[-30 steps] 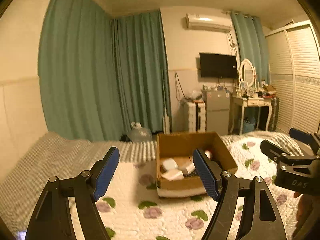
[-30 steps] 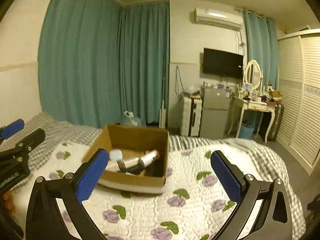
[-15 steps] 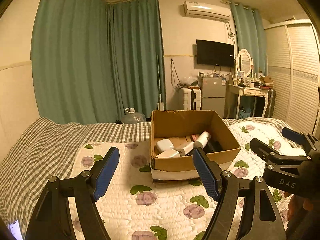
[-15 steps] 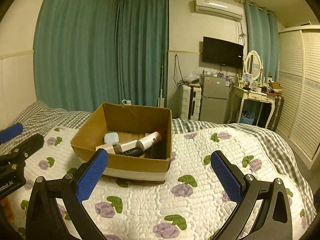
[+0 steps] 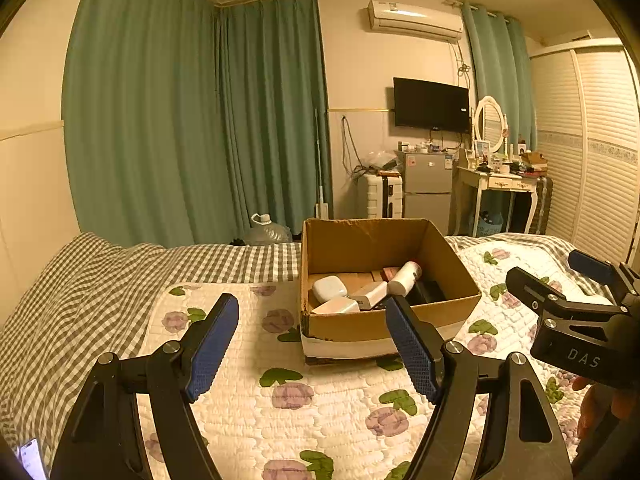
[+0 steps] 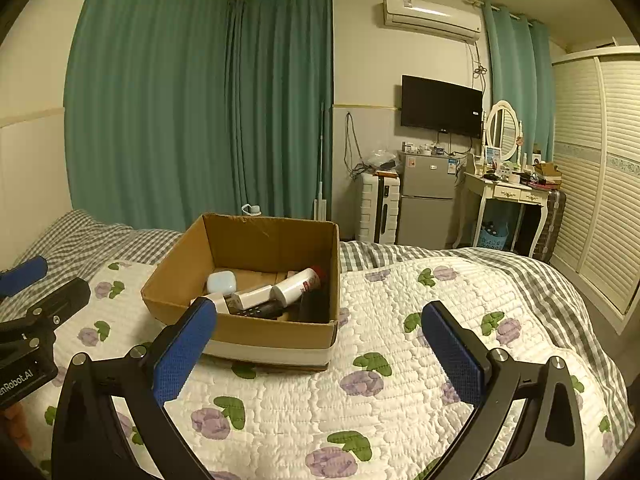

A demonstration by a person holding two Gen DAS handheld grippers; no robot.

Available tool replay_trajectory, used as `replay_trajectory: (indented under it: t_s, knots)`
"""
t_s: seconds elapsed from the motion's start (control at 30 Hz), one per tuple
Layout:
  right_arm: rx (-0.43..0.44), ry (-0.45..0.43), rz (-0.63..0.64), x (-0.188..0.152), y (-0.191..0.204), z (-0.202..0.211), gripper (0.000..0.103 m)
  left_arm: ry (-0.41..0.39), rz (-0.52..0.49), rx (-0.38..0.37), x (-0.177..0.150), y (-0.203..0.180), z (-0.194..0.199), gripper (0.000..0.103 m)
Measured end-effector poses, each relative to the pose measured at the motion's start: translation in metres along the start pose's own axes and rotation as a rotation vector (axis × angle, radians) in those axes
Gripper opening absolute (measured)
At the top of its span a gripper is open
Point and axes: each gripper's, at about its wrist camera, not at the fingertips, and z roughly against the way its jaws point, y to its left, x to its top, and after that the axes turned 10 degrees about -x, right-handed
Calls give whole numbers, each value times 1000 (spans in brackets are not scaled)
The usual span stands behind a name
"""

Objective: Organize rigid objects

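Two grippers, jaws wide and empty, over a floral quilt (image 6: 400,400).
Cardboard box (image 6: 256,334) mid-bed holding white case (image 6: 221,281), bottle (image 6: 296,286), remote (image 6: 260,311); lettering "DAS" on right gripper (image 5: 576,316), "nRobot.AI" on left gripper (image 6: 28,320).

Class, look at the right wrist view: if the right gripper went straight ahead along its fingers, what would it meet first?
Probably the bed quilt, just right of the cardboard box. The right gripper is open and empty; depth is hard to judge.
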Motion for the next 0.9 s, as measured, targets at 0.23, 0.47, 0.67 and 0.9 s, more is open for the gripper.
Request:
replay_trajectory:
  t_s: [0.23,0.47,0.67,0.9]
  knots:
    - [-2,13,6,-1,2,-1,103,-1,5,1,0,1,1,79]
    - [-4,14,6,0,4,-1,103,1,4,2,0,1,0,79]
    - [-2,18,4,0,5,-2,103,6,8,4,1,1,-1,79]
    - [-3,18,5,-1,6,-2,103,7,9,6,1,-1,0,79]
